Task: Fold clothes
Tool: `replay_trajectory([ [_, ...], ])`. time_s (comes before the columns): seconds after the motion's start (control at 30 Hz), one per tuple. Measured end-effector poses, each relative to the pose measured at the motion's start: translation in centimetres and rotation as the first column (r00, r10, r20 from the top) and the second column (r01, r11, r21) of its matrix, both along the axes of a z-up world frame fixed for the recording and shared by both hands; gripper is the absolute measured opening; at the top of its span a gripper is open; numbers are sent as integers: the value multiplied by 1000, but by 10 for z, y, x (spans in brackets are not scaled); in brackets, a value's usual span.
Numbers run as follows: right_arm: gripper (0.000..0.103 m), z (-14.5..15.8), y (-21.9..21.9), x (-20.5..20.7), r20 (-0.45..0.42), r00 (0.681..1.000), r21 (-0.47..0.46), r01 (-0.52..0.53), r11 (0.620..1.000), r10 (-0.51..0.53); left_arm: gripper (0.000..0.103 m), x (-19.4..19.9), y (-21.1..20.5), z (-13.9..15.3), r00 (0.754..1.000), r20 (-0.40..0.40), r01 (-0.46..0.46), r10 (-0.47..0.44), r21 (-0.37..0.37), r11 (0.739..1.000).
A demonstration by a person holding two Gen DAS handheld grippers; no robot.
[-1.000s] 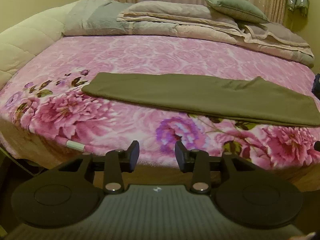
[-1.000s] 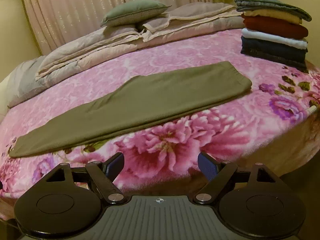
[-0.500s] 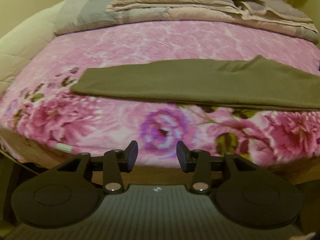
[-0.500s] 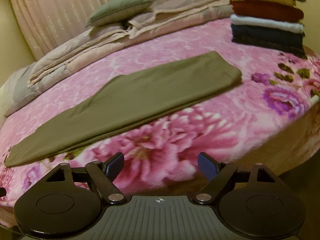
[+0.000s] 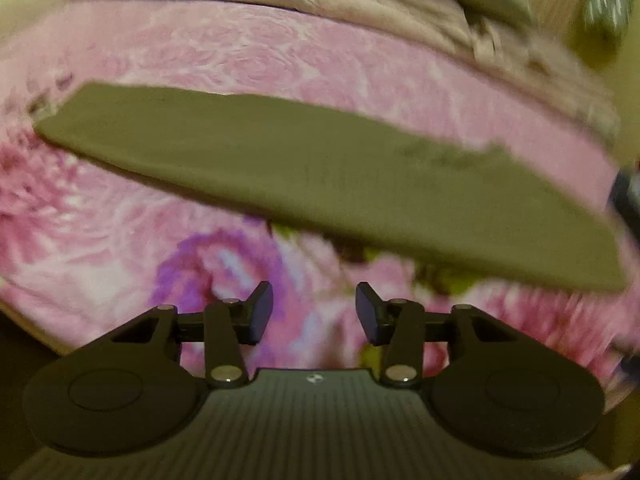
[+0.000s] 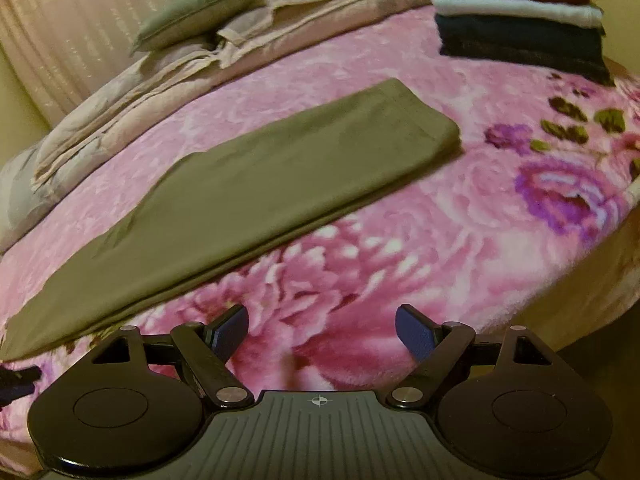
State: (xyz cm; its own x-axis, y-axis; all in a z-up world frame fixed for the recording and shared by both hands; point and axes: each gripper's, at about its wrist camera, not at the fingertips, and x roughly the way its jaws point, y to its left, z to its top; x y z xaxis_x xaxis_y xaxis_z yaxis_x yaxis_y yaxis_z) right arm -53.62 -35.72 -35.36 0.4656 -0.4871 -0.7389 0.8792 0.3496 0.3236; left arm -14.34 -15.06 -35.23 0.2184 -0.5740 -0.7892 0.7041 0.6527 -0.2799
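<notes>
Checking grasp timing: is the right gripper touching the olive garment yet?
Apart. The right wrist view shows the right gripper open over bare pink blanket, with the olive garment lying beyond its fingertips.

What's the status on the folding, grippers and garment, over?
Left gripper open, empty. Right gripper open, empty. Olive garment flat on pink blanket, lengthwise folded, untouched. Nothing in the way.

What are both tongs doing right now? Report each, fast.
Left tongs: open, holding nothing, short of the olive garment.
Right tongs: open wide, holding nothing, over the pink floral blanket.
</notes>
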Motion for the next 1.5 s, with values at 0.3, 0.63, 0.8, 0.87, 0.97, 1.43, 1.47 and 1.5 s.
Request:
replay_trajectory([
  [0.3, 84, 1, -12, 13, -28, 996, 11, 80, 997, -80, 34, 151, 90, -34, 828, -378, -524, 415, -258, 812],
  [0.63, 84, 3, -23, 66, -88, 995, -7, 36, 999, -37, 30, 213, 115, -76, 675, -531, -711, 512, -282, 644],
  [0.8, 84, -1, -34, 81, -105, 994, -7, 41, 999, -41, 31, 217, 108, -82, 683, -540, -707, 493, -318, 632],
  [0.87, 84, -2, -39, 86, -107, 993, -6, 43, 999, -43, 31, 221, 109, -88, 671, -562, -718, 483, -333, 610],
  [0.97, 84, -4, -45, 92, -106, 993, -9, 45, 999, -46, 24, 226, 108, -93, 656, -585, -733, 478, -342, 587],
  [1.43, 84, 0, -61, 59, -45, 986, -30, 159, 987, -160, 4, 136, -19, 31, 989, 26, -121, 148, -448, 886],
  [1.47, 84, 0, -62, 56, -39, 985, -29, 167, 986, -168, 4, 114, -34, 38, 995, 65, -33, 70, -453, 891],
  [1.5, 84, 1, -63, 53, -28, 984, -29, 173, 985, -174, 5, 90, -50, 37, 996, 92, 51, -10, -449, 892],
])
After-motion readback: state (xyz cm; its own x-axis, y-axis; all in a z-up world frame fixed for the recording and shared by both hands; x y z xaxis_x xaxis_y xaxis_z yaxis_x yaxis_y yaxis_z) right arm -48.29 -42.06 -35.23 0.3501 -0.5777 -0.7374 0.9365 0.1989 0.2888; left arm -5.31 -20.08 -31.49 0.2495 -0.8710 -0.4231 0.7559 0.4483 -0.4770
